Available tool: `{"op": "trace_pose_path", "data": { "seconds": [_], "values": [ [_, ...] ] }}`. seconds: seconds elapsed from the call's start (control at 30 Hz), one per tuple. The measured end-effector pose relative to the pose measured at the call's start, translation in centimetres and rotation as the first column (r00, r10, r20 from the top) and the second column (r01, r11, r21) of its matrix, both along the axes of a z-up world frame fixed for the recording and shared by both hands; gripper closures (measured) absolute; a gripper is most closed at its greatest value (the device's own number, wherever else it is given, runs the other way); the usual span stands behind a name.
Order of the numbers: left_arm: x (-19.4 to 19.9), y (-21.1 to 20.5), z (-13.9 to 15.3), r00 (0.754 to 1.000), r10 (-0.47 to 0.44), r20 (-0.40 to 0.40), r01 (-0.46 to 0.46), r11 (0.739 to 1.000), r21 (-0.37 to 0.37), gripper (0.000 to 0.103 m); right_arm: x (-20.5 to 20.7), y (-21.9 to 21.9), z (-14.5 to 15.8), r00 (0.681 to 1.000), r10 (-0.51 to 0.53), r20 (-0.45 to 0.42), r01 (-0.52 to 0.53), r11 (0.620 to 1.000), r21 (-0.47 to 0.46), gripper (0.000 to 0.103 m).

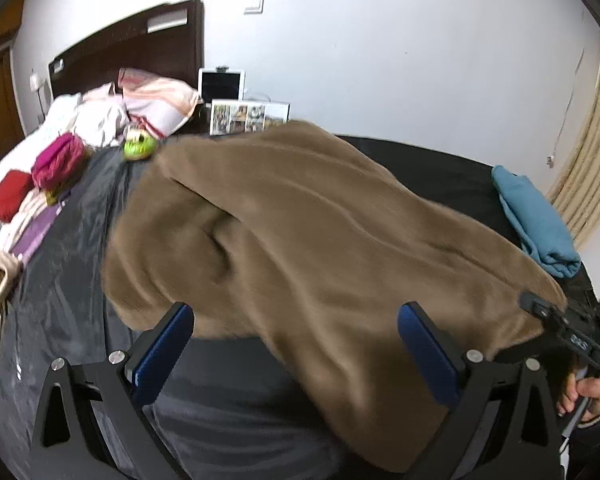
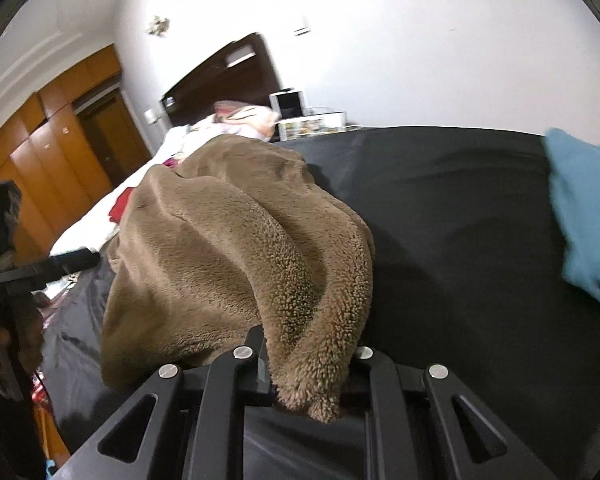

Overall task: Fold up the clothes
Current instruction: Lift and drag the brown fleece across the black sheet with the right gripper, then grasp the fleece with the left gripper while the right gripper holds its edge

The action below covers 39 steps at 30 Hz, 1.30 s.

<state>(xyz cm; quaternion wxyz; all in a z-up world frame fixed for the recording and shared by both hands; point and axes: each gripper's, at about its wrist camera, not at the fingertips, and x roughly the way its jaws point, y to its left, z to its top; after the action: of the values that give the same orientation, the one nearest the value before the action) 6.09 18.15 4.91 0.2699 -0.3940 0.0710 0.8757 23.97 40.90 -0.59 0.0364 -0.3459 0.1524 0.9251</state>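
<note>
One fuzzy brown fleece garment [image 2: 236, 248] is lying across the black bed cover [image 2: 452, 208]; right gripper [image 2: 308, 380] is pinching its hem; left gripper [image 1: 296, 344] is gaping wide, holding nothing; folded teal cloth [image 1: 536, 220] is sitting at the cover's right edge.

Dark headboard [image 1: 140, 44], striped pillow [image 1: 160, 100], green toy [image 1: 139, 147], wooden wardrobe [image 2: 60, 152], cream curtain [image 1: 592, 152]

Legible text: none.
Faint marking on the right gripper [image 1: 540, 310] body and the picture box [image 1: 249, 117] print too blurred to read.
</note>
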Motion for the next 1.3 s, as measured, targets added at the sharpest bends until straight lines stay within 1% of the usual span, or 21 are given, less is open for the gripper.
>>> {"op": "trace_pose_path", "data": {
  "seconds": [0.13,0.27,0.4,0.5,0.57,0.6,0.67,0.7,0.77,0.83,0.87,1.03,1.17,1.23,1.3],
  "values": [
    [-1.0,1.9,0.8,1.0,0.004,-0.016,-0.004,1.0,-0.002,0.0,3.8,2.2,0.3,0.999,-0.041,-0.002,0.041,0.999,0.025,0.086],
    [-2.2,4.5,1.7,1.0,-0.019,-0.019,0.019,1.0,0.009,0.0,6.9,2.8,0.9,0.997,-0.073,-0.007,0.073,0.994,0.08,0.086],
    [-3.5,8.0,2.5,0.997,-0.069,-0.02,0.069,0.997,0.019,0.0,8.6,2.5,1.3,0.996,-0.087,-0.01,0.088,0.989,0.116,0.086],
    [-4.5,10.7,2.8,0.994,-0.11,-0.01,0.111,0.993,0.028,0.0,8.6,2.4,1.4,0.996,-0.092,-0.015,0.093,0.988,0.124,0.086],
    [-5.7,13.0,2.6,0.989,-0.144,-0.02,0.144,0.99,0.0,0.0,9.6,2.3,1.5,0.995,-0.095,-0.018,0.097,0.987,0.125,0.086],
    [-6.2,13.8,2.3,0.989,-0.145,-0.026,0.144,0.989,-0.028,0.0,10.1,2.3,1.5,0.995,-0.097,-0.02,0.099,0.987,0.126,0.086],
    [-7.5,15.7,0.8,0.988,-0.154,-0.01,0.152,0.983,-0.101,0.0,10.6,2.3,1.6,0.995,-0.099,-0.021,0.101,0.986,0.134,0.086],
    [-7.5,16.3,0.3,0.987,-0.158,0.003,0.158,0.98,-0.125,0.0,10.7,2.3,1.6,0.995,-0.101,-0.022,0.103,0.985,0.136,0.086],
    [-8.3,17.0,-1.8,0.985,-0.167,0.049,0.173,0.968,-0.181,0.0,10.8,2.5,1.5,0.994,-0.104,-0.022,0.106,0.985,0.138,0.086],
    [-8.4,16.9,-3.4,0.98,-0.182,0.087,0.196,0.957,-0.211,0.0,10.9,2.7,1.4,0.994,-0.108,-0.02,0.11,0.984,0.138,0.086],
    [-8.3,16.7,-3.9,0.977,-0.189,0.1,0.207,0.955,-0.215,0.001,10.8,2.8,1.4,0.993,-0.113,-0.018,0.115,0.984,0.138,0.086],
    [-7.7,15.4,-5.3,0.962,-0.229,0.148,0.258,0.94,-0.224,0.001,9.9,3.6,1.3,0.99,-0.139,-0.009,0.139,0.98,0.145,0.086],
    [-6.7,13.9,-6.6,0.946,-0.262,0.193,0.3,0.931,-0.208,0.001,9.0,4.3,1.7,0.987,-0.159,-0.009,0.158,0.973,0.169,0.086],
    [-5.9,13.2,-7.0,0.939,-0.28,0.201,0.319,0.928,-0.192,0.001,8.5,4.8,1.8,0.986,-0.169,-0.005,0.168,0.969,0.18,0.085],
    [-4.8,12.6,-7.1,0.937,-0.292,0.192,0.327,0.926,-0.189,0.001,8.0,5.2,2.0,0.983,-0.181,-0.005,0.179,0.965,0.193,0.085]
  ]
}}
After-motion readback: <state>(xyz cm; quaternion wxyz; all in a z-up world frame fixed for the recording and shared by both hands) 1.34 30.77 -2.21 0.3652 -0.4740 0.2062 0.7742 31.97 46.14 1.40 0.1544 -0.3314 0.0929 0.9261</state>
